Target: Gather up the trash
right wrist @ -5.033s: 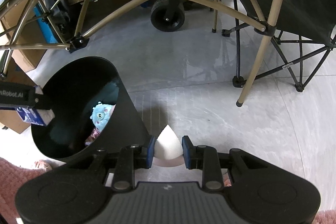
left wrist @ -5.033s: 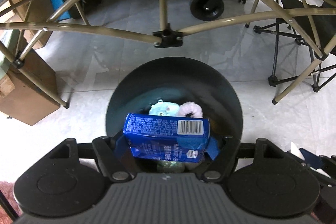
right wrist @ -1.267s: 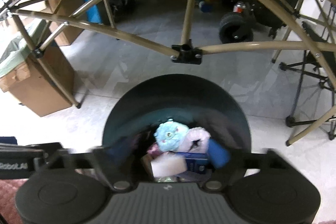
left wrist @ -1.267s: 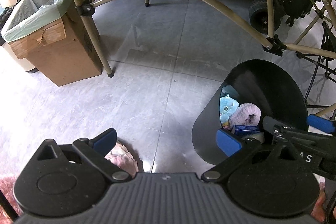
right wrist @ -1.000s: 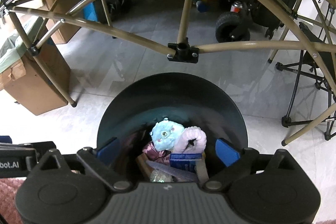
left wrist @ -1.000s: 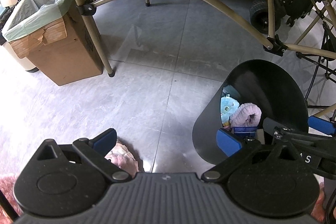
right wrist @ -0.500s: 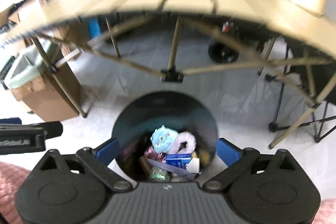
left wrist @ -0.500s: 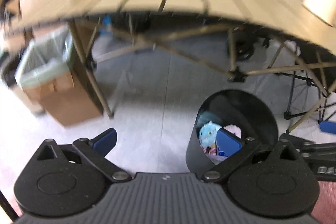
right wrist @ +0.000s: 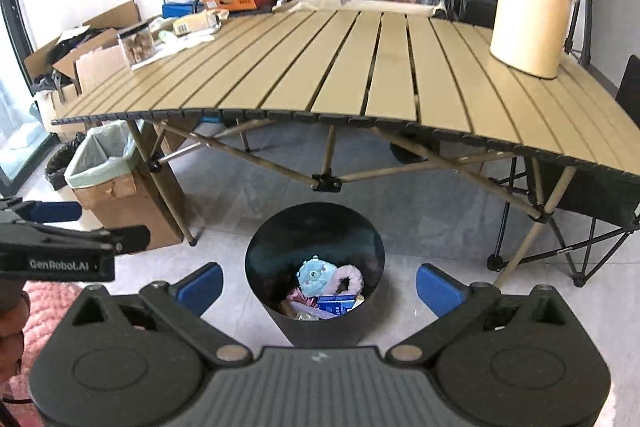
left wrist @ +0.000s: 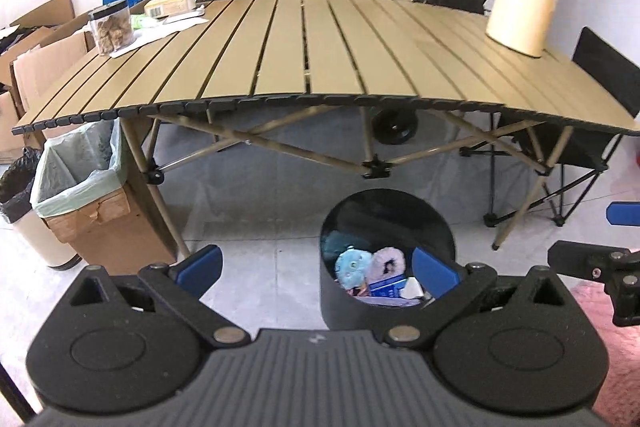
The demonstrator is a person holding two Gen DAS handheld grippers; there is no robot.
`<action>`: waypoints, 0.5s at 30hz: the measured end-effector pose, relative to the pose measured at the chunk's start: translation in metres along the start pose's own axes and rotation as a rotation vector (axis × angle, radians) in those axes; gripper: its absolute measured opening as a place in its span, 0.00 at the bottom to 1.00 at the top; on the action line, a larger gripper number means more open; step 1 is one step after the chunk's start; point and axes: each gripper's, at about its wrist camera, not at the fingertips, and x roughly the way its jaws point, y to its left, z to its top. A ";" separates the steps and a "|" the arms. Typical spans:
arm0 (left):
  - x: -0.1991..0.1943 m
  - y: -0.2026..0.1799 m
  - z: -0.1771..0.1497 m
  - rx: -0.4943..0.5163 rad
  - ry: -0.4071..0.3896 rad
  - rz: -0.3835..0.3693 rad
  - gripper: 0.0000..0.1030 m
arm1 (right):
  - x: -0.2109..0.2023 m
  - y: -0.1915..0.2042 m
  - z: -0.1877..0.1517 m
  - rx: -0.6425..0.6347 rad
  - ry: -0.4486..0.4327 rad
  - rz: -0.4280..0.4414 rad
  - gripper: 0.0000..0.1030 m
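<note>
Black trash bin stands on the grey floor before the slatted table, at 6 o'clock below its edge, holding a blue plush toy, pink slipper and blue carton. Left gripper and right gripper: jaws spread wide, nothing between them.

A cluttered storeroom-like workroom is showing: flattened brown cardboard boxes, a tan slatted folding camping table, and a bag-lined cardboard bin are crowding a grey tiled floor.
</note>
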 end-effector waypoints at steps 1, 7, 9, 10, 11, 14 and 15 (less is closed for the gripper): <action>-0.003 0.000 -0.001 -0.003 -0.004 0.000 1.00 | -0.005 0.000 -0.001 -0.003 -0.006 0.000 1.00; -0.012 -0.002 -0.002 -0.017 -0.002 -0.006 1.00 | -0.025 0.001 -0.004 -0.021 -0.035 -0.009 1.00; -0.013 -0.003 -0.003 -0.015 -0.001 -0.003 1.00 | -0.028 0.001 -0.005 -0.018 -0.041 -0.009 1.00; -0.014 -0.003 -0.003 -0.014 -0.002 -0.001 1.00 | -0.028 0.001 -0.005 -0.017 -0.041 -0.009 1.00; -0.015 -0.003 -0.003 -0.013 -0.003 0.000 1.00 | -0.029 0.001 -0.006 -0.017 -0.042 -0.008 1.00; -0.017 -0.004 -0.004 -0.012 -0.006 0.002 1.00 | -0.031 0.002 -0.007 -0.018 -0.045 -0.006 1.00; -0.018 -0.004 -0.004 -0.011 -0.007 0.002 1.00 | -0.031 0.002 -0.007 -0.017 -0.047 -0.006 1.00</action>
